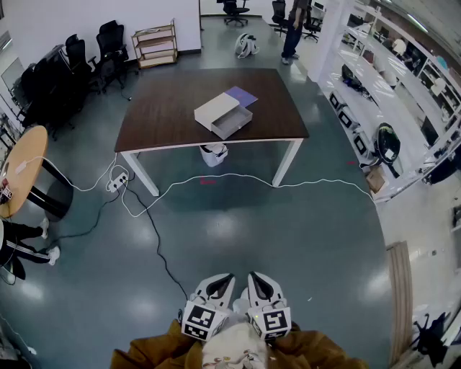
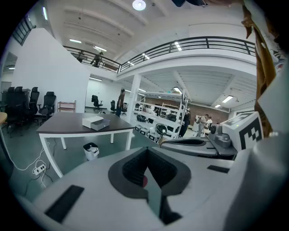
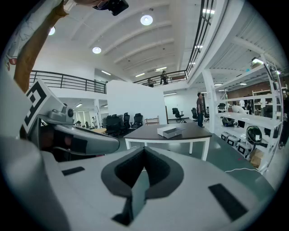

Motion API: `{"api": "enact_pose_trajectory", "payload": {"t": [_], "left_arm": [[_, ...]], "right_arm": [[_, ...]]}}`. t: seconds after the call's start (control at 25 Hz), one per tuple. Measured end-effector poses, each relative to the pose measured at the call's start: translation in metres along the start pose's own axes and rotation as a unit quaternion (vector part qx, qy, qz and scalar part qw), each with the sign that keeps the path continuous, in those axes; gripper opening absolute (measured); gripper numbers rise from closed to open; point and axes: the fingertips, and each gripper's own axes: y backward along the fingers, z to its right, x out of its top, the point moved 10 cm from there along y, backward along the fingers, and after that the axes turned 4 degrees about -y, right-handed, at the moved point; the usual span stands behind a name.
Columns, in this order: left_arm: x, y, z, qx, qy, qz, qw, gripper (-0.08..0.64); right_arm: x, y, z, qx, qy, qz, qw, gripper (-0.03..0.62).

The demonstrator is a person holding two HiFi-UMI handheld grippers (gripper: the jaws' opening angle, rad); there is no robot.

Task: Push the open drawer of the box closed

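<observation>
Standing well away from table (image 1: pixel 162 115) | box (image 1: pixel 215 108) sitting mid-table, open drawer (image 1: pixel 233 123) sticking out toward table's near edge | left gripper (image 1: pixel 220 282), right gripper (image 1: pixel 258 281) both carrying jaws pressed together, empty | judging drawer light, free-sliding; pushing flat on its front face.

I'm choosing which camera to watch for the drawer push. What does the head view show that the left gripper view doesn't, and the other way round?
Only the head view: the purple sheet beside the box, and a look down into the open drawer. Only the left gripper view: the ceiling light and the balcony railing overhead. Both: the dark table, far off, with the box on it and the white bin beneath.
</observation>
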Motion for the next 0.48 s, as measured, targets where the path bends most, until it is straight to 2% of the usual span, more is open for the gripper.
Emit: {"api": "enact_pose_trajectory", "payload": {"t": [0.48], "left_arm": [[-0.002,-0.001,-0.013,0.001,0.009,-0.006,0.9999,0.006]], "right_arm": [[0.000,-0.013,-0.003,0.004,-0.006,-0.007,1.000,0.005]]}}
